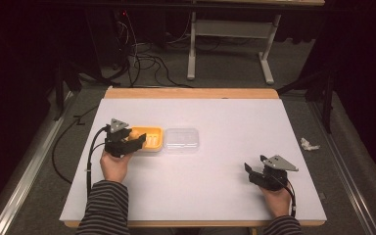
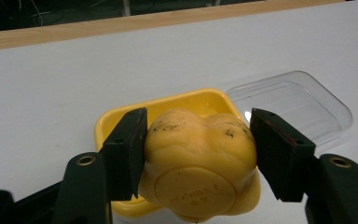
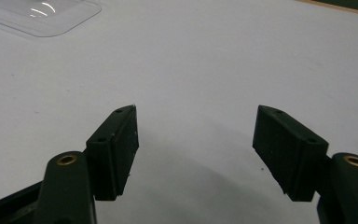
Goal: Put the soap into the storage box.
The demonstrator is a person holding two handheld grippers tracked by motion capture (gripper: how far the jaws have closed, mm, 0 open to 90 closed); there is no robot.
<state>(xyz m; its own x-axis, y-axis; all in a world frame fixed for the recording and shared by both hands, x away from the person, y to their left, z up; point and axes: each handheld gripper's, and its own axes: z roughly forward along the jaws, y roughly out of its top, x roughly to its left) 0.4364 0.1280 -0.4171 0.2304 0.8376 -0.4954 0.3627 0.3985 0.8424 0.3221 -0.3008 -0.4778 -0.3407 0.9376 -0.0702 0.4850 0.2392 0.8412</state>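
A lumpy yellow toy vegetable [image 2: 198, 158] with dark specks sits between the jaws of my left gripper [image 1: 136, 142], which is shut on it. The toy hangs just over a yellow plastic container [image 2: 168, 100], seen left of the table's centre [image 1: 154, 142]. A clear lid [image 1: 181, 140] lies flat on the table, touching the container's right side [image 2: 293, 105]. My right gripper [image 1: 248, 171] rests near the front right of the table. It is open, with bare white tabletop between its jaws [image 3: 196, 140]. The clear lid's corner [image 3: 42, 16] lies far off at the top left of the right gripper view.
The white table sheet [image 1: 215, 186] ends at a wooden far edge [image 1: 191, 93]. A crumpled white scrap [image 1: 308, 144] lies on the floor to the right. Cables [image 1: 142, 61] and a white table frame [image 1: 230, 29] stand beyond the far edge.
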